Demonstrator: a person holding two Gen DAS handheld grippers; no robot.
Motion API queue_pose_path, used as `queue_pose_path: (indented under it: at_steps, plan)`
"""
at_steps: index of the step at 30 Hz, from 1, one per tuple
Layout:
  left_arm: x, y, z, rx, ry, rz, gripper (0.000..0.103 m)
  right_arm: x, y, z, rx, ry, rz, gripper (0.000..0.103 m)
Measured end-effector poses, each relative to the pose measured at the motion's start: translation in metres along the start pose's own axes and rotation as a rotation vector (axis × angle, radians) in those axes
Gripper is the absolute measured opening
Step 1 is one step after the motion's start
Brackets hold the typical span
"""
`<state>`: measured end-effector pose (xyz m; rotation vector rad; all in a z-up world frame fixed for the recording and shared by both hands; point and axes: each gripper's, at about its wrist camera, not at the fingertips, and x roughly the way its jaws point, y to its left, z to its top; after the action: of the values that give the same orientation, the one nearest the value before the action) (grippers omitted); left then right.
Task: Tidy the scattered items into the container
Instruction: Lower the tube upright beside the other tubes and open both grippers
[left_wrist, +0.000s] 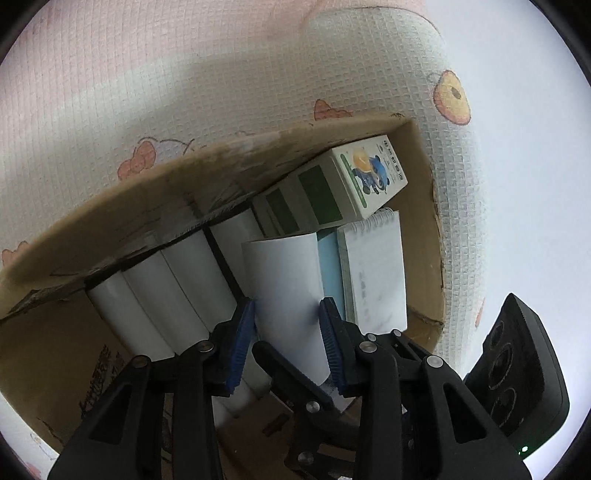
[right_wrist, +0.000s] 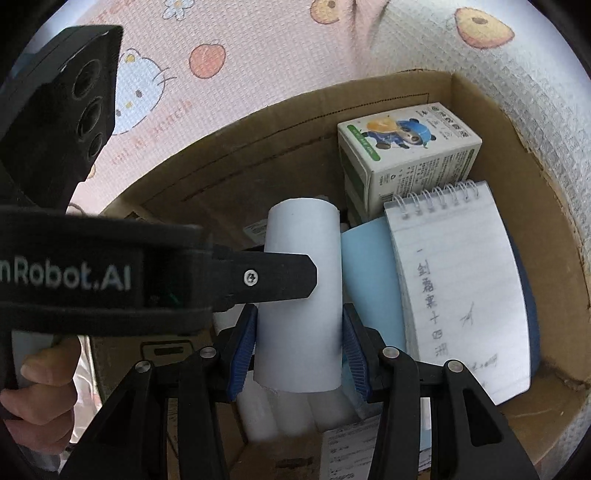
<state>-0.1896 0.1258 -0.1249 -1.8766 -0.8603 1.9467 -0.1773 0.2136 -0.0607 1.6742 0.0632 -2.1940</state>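
A white paper roll (left_wrist: 284, 273) (right_wrist: 303, 236) hangs inside the cardboard box (left_wrist: 421, 184) (right_wrist: 258, 147), held from two sides. My left gripper (left_wrist: 289, 302) has its blue pads against the roll's flanks, shut on it. My right gripper (right_wrist: 300, 310) is shut on the same roll lower down. One left finger (right_wrist: 277, 275) crosses the roll in the right wrist view. Several more white rolls (left_wrist: 166, 295) lie side by side in the box. Also in it are a green-and-white carton (left_wrist: 369, 173) (right_wrist: 406, 147), a spiral notebook (left_wrist: 373, 269) (right_wrist: 458, 280) and a light blue item (left_wrist: 328, 266) (right_wrist: 369, 266).
The box stands on a pink-and-white cartoon play mat (left_wrist: 147, 74) (right_wrist: 258, 55). The right gripper's black camera body (left_wrist: 517, 369) sits just outside the box's right wall. A person's hand (right_wrist: 44, 373) grips the left tool. Printed papers (right_wrist: 347, 450) lie on the box floor.
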Motion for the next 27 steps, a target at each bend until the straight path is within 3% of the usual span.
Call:
queue_pose_path:
  at_steps: [3,7,21,23,24,27]
  plan:
    - [-0.001,0.001,-0.003,-0.011,-0.02,0.013,0.041,0.001,0.0,0.001,-0.005,0.0,0.003,0.043]
    - [0.005,0.006,-0.007,-0.024,-0.01,0.034,0.051,0.001,0.004,0.002,-0.028,-0.005,0.005,0.043]
    - [-0.002,0.01,-0.018,-0.016,-0.055,0.031,0.046,0.006,0.01,0.006,-0.031,0.021,0.008,0.044]
    - [-0.002,0.009,-0.019,-0.005,-0.062,0.063,0.031,0.003,0.008,0.006,-0.032,0.032,0.005,0.044]
    - [0.0,0.01,-0.018,-0.007,-0.054,0.076,0.006,-0.001,0.007,0.007,-0.033,0.02,0.007,0.044]
    - [0.001,0.017,-0.013,-0.051,-0.037,0.048,0.006,-0.016,0.0,0.005,-0.025,-0.009,0.028,0.046]
